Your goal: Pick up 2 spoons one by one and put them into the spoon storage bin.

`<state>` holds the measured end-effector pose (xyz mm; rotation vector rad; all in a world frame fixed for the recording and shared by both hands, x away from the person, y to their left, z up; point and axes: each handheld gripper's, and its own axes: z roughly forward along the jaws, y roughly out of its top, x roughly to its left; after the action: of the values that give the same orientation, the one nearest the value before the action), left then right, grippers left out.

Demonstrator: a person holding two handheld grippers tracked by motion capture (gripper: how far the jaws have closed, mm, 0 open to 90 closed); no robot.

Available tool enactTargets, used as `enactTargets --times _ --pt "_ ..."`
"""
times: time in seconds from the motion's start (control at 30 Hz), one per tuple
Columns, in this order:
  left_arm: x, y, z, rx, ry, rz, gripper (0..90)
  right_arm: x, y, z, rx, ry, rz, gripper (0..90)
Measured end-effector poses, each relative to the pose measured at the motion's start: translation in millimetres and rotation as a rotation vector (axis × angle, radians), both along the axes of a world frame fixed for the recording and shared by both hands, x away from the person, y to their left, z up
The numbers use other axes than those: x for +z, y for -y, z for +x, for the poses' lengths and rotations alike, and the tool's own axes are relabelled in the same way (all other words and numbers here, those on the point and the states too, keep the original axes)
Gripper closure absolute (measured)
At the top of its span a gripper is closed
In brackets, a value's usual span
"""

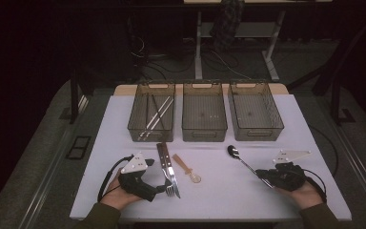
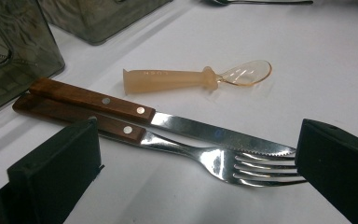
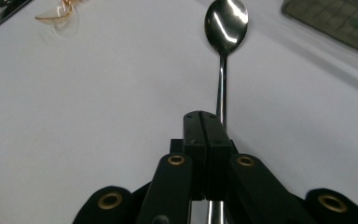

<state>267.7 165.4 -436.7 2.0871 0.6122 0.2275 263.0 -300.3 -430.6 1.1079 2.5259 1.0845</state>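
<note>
High view: your left gripper (image 1: 164, 187) lay low at the near left of the white table (image 1: 124, 119), its tips by the fork (image 1: 170, 183); your right gripper (image 1: 269, 180) lay at the near right on the metal spoon (image 1: 242, 160); your sleeves were cut off by the bottom edge.
Hidden or unclear: in the right gripper view the spoon's handle ran under the jaws, so its near end was covered; in the left gripper view the right jaw covered the fork's tine tips and the knife's point; the room behind the table was too dark to read.
Left gripper: you held its jaws released and wide, one on each side of the fork (image 2: 205, 158) and the knife (image 2: 144, 114), touching neither that I could see.
Right gripper: you held its jaws (image 3: 205, 135) clenched together; the spoon (image 3: 225, 28) ran along their right side, and I could not tell whether they pinched it.
Materials: fork and knife had brown wooden handles with metal rivets and lay side by side, touching; the knife's edge was serrated; a translucent amber plastic spoon (image 2: 191, 78) lay just beyond them; the metal spoon's bowl was polished and mirror-bright.
Bins: three smoky see-through bins (image 1: 205, 125) stood in a row at the far side; the left one held long metal utensils (image 1: 155, 117).
</note>
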Motion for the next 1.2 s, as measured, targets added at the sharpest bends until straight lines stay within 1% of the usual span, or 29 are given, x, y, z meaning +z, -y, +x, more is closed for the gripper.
enactTargets --times 0.1,0.17,0.37,0.47,0.6,0.73,0.9,1.03,1.1,1.13,1.17,1.2 --pt "0.4 0.1 0.1 0.003 0.000 -0.003 0.0 -2.7 1.6 0.0 0.002 -0.016 -0.009 89.2" --pt "0.8 0.7 -0.2 0.003 0.001 -0.006 0.0 -4.5 0.7 0.2 0.006 -0.026 -0.023 89.2" --pt "1.6 1.6 -1.1 -0.004 0.008 -0.002 0.0 -9.6 -3.4 -0.6 0.015 -0.040 -0.093 89.2" --pt "1.1 1.8 -1.1 -0.006 0.004 -0.002 0.0 -10.6 -5.5 -0.5 0.019 -0.046 -0.116 89.2" --pt "0.9 1.5 -0.1 -0.004 0.004 -0.002 0.0 -10.7 -6.0 -0.1 0.014 -0.048 -0.118 89.2" --pt "1.0 1.7 -0.2 -0.003 0.004 0.000 0.0 -10.5 -6.3 0.2 0.012 -0.041 -0.128 89.2" --pt "0.9 1.8 0.2 -0.002 0.003 0.002 0.0 -9.6 -6.7 1.0 0.005 -0.026 -0.155 89.2" --pt "0.9 2.1 -0.1 -0.002 0.003 0.000 0.0 -9.6 -4.8 2.6 -0.003 -0.023 -0.158 89.3" --pt "0.8 1.9 -0.1 -0.002 0.003 0.000 0.0 -9.0 -3.0 4.2 -0.015 -0.010 -0.160 89.3" --pt "0.8 1.6 0.0 -0.003 0.003 0.001 0.0 -8.5 -2.2 5.0 -0.034 0.003 -0.177 89.3" --pt "0.8 1.7 0.0 -0.001 0.002 -0.003 0.0 -9.1 -0.9 6.9 -0.044 0.009 -0.216 89.3" --pt "0.8 1.5 0.1 -0.002 0.002 -0.002 0.0 -9.8 2.0 9.0 -0.044 -0.003 -0.188 89.3"
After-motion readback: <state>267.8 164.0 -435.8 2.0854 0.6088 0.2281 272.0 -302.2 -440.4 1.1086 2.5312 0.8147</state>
